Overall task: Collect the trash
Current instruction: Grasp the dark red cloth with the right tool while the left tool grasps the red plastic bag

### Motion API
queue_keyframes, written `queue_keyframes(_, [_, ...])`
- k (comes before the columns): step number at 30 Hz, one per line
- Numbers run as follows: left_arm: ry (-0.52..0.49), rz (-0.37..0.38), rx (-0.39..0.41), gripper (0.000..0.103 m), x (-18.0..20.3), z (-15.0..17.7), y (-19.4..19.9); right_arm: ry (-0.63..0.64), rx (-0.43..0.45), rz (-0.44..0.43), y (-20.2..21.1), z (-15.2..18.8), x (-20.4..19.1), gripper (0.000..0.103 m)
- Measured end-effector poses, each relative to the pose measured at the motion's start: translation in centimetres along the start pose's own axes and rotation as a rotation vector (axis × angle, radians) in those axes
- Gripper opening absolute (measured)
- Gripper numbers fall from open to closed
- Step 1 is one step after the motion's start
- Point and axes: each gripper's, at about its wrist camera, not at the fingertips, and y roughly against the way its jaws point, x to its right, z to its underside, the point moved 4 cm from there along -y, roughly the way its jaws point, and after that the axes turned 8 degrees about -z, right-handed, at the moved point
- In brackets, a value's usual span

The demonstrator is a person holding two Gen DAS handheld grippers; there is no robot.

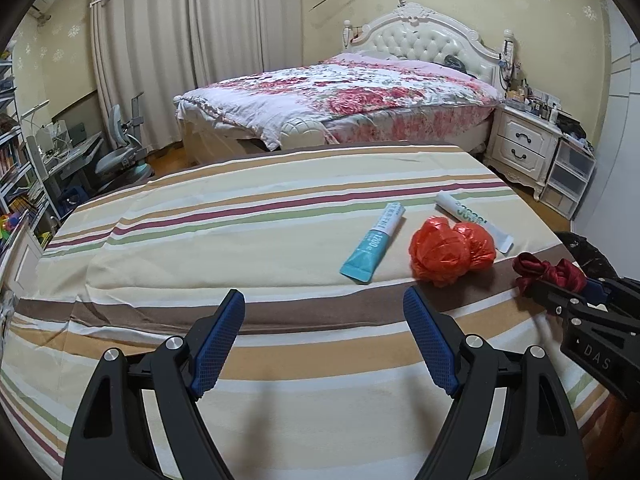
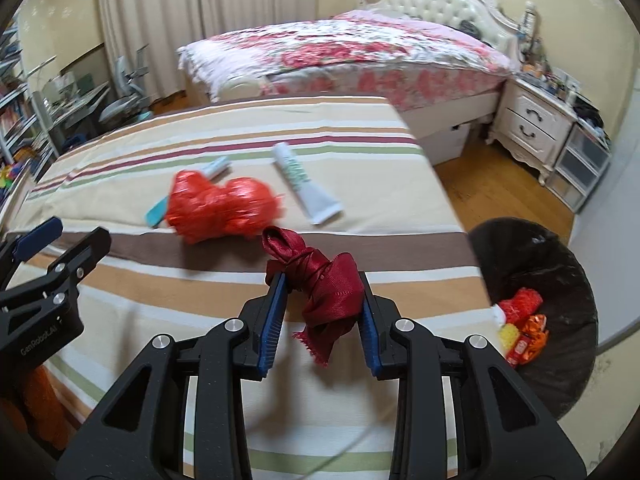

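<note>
Right gripper (image 2: 322,312) pinches the knotted red cloth (image 2: 320,284) above the striped tabletop (image 2: 160,152); left gripper (image 1: 324,344) hangs spread, empty. Teal tube (image 2: 218,166) half hidden behind the orange bag (image 2: 220,204) at eleven o'clock; bin (image 2: 560,280) at three, rim cropped.

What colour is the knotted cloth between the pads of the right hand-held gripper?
Dark red, a satin-like sheen; the knotted cloth shows best in the right wrist view.

Both wrist cameras look forward and downward along their fingers, close above the striped table (image 1: 280,216); both share it and, seemingly, the bed (image 2: 360,40) beyond.
</note>
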Motion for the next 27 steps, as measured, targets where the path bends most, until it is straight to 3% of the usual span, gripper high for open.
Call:
queue_keyframes(9, [-0.067,0.047,0.018,0.079,4.3,-1.0,-0.9,-0.090,0.016,0.049,0.0,-0.1,3.9,0.033])
queue_keyframes(24, [-0.127,0.108,0.016,0.079,7.7,-2.7,-2.9,-0.112,0.015,0.014,-0.7,0.1,4.6,0.035])
queue_keyframes(27, [-0.140,0.131,0.008,0.063,8.0,-2.5,-2.9,-0.112,0.015,0.015,-0.8,0.1,4.5,0.035])
